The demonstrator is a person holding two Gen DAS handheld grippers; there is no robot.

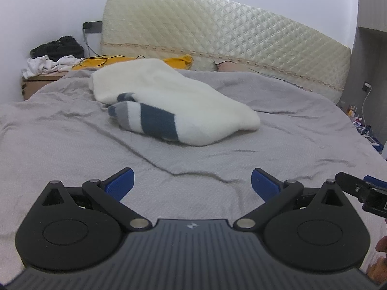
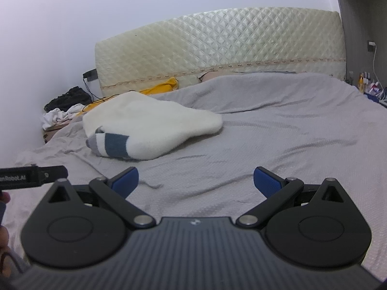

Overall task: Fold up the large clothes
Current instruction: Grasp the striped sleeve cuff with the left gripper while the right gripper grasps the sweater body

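Observation:
A folded cream fleece garment (image 1: 174, 96) (image 2: 154, 120) with dark blue and grey stripes on its near end lies on the grey bedspread (image 1: 72, 145) (image 2: 278, 140), towards the head of the bed. My left gripper (image 1: 192, 183) hovers open over the near part of the bed, well short of the garment, nothing between its blue pads. My right gripper (image 2: 196, 181) is open too, empty, to the right of the garment and nearer than it. Part of the right gripper (image 1: 362, 193) shows at the edge of the left wrist view.
A quilted cream headboard (image 1: 217, 31) stands behind the bed. A yellow cloth (image 1: 179, 61) lies by it. A cardboard box (image 1: 36, 84) with white and black clothes sits at the far left. Small bottles and cables (image 1: 358, 120) crowd the right side.

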